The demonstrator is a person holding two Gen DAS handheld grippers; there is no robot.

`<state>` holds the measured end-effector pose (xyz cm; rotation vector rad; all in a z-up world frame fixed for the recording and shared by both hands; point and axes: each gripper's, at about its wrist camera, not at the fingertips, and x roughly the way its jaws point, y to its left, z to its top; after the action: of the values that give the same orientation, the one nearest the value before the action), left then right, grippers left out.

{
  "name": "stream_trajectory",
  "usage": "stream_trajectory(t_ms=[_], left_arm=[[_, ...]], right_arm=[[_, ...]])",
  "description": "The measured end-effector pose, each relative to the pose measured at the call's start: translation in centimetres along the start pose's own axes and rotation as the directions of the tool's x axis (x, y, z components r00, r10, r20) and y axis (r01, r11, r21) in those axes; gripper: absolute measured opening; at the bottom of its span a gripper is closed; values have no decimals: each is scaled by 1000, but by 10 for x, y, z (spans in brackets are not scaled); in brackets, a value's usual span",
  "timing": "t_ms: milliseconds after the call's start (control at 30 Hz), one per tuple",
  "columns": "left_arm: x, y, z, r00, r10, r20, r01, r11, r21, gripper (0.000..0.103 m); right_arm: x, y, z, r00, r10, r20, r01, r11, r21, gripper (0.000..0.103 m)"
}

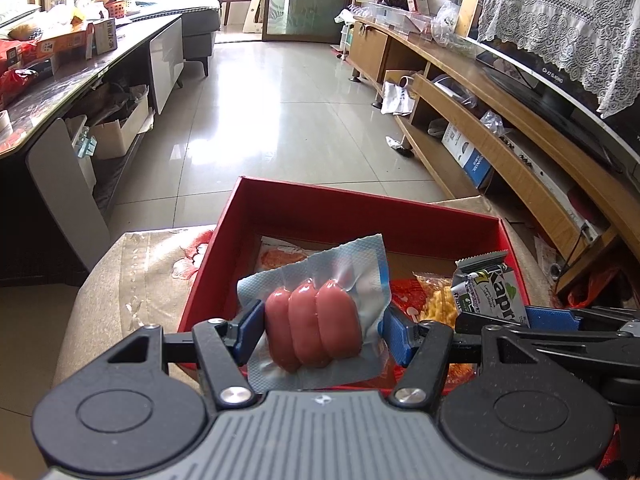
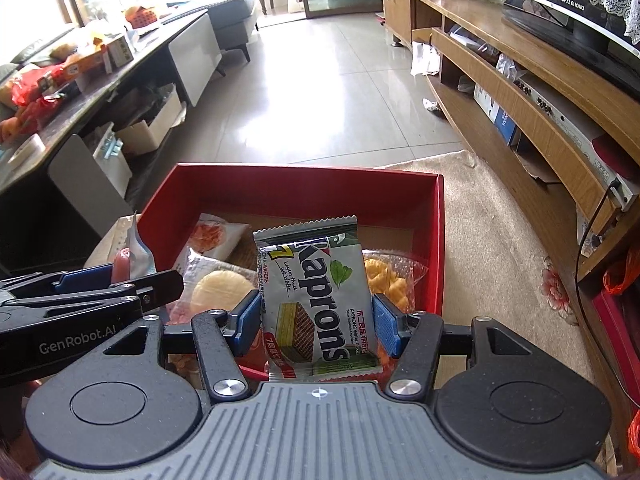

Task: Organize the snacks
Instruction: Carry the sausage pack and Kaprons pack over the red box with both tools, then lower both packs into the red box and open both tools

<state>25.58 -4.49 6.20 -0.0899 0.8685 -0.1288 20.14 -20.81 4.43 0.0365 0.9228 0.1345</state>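
My left gripper [image 1: 320, 330] is shut on a clear vacuum pack of three pink sausages [image 1: 314, 322] and holds it above the near edge of an open red box [image 1: 360, 204]. My right gripper [image 2: 318, 326] is shut on a green and white Kaprons wafer packet [image 2: 316, 296] and holds it over the same red box [image 2: 296, 182]. The box holds several snack packets, among them a round cracker pack [image 2: 222, 290] and a bag of yellow twisted snacks [image 2: 386, 278]. The wafer packet also shows in the left wrist view [image 1: 492, 290], and the sausage pack in the right wrist view [image 2: 128, 258].
The box rests on a beige floral cloth [image 1: 132, 280]. A dark low table [image 1: 60, 84] with boxes and bags stands to the left. A wooden TV cabinet [image 1: 500, 120] with a television [image 1: 560, 76] runs along the right. Tiled floor [image 1: 280, 112] lies beyond.
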Motion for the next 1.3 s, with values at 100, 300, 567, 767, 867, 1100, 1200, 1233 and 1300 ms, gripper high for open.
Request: stream_trajectory(t_ms=[100,300,567,767,867,1100,1200,1233,1300], left_arm=[[5,1,1,1000,8,0,-8,1000,3,58],[16,-2,5,1000,29,-6,-29,999,16,58],[30,1,5,999,47,-20,-47,999,16,58],[38,2,7,998,55,-29,-54,998,18,58],[43,2,6,998,60,-33,-60,998,18,58],[54,4,7,996,74,-45,-74,997,8,58],[61,5,7,995,82,-56,-82,997,7,58],[63,6,7,995,84,-59,-83,997,5,58],[65,7,8,994,91,-65,-91,996,6,59]], right_arm=[[5,0,3,1000,-4,-4,4,1000,-2,65],[16,-2,6,1000,-12,-9,12,1000,-4,65],[31,-2,8,999,-27,-22,26,999,-22,65],[36,-2,10,999,-34,-21,33,999,-30,66],[40,-2,10,999,-36,-23,35,999,-32,66],[46,2,11,998,-62,-5,61,996,-64,66],[47,3,13,999,-53,5,53,996,-68,66],[48,4,13,998,-56,8,57,996,-73,66],[51,4,13,998,-59,14,60,995,-76,66]])
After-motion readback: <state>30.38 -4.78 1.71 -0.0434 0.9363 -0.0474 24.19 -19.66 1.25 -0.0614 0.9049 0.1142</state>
